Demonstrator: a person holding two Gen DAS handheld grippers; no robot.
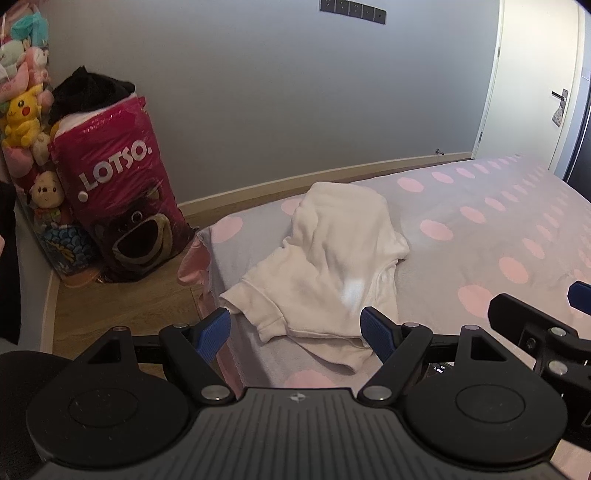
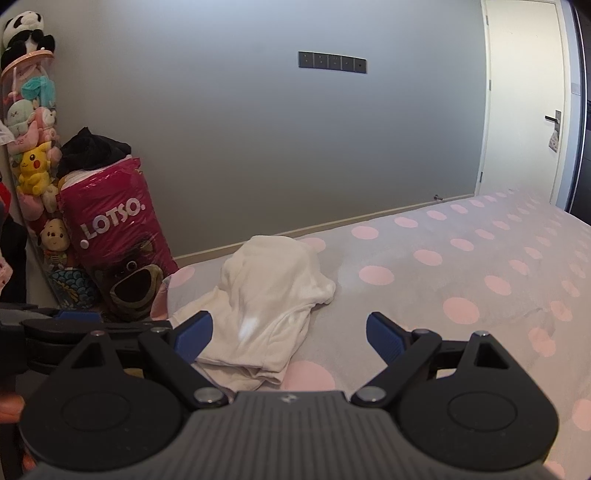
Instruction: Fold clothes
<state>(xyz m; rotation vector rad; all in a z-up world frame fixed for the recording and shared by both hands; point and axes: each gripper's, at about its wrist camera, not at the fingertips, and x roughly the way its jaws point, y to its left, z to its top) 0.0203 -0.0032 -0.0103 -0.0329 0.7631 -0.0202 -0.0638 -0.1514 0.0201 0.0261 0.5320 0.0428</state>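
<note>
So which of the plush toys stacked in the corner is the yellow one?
The Pikachu plush, bright yellow with red cheeks, about midway up the clear plush holder. A panda sits on top; a bear plush is lower, beside the magenta LOTSO bag.

A folded garment [image 1: 332, 266] lies on the bed [image 1: 480, 236] near its left corner. Left of the bed, a bag [image 1: 122, 192] stands on the floor [image 1: 122, 314] against the wall [image 1: 258, 92], stuffed toys [image 1: 26, 110] stacked beside it. A door [image 1: 532, 81] stands behind, to the right.

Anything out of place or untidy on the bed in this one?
Only the white garment: it lies crumpled near the corner of the polka-dot bed, one sleeve splayed toward the edge. Both the left gripper and right gripper are open, holding nothing.
</note>
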